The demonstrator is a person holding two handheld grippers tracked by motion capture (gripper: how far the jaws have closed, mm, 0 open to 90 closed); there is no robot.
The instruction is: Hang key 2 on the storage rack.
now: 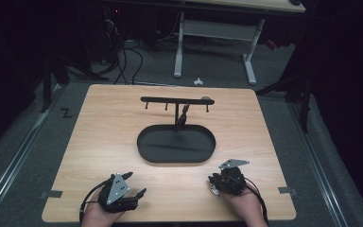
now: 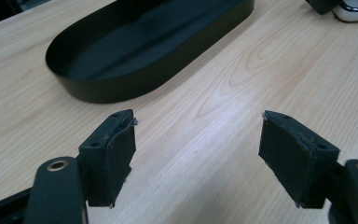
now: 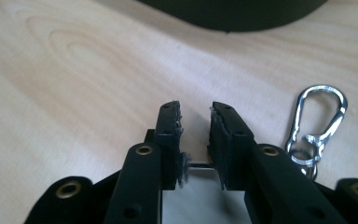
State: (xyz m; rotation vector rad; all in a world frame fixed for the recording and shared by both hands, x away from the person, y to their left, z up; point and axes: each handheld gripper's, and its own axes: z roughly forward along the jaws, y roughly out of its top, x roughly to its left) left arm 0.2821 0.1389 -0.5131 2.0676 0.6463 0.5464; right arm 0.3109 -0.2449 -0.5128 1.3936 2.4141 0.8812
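Observation:
A black oval tray [image 1: 141, 142] lies mid-table, and a T-shaped black hanger bar [image 1: 170, 100] with small hooks rises from its far side. A dark item [image 1: 184, 116] hangs from one hook. My right gripper [image 3: 196, 112] rests low over the wood near the front right, its jaws a narrow gap apart with no pad pressing on anything. A silver carabiner with rings [image 3: 319, 123] lies on the table just beside its right jaw. At the front left, my left gripper [image 2: 198, 140] stands wide open over bare wood, facing the tray [image 2: 121, 88].
The wooden table [image 1: 108, 123] ends close behind both hands. In the left gripper view, the right gripper and a silver part [image 2: 354, 11] sit at the top right corner. A white desk frame [image 1: 250, 61] and cables stand on the floor beyond.

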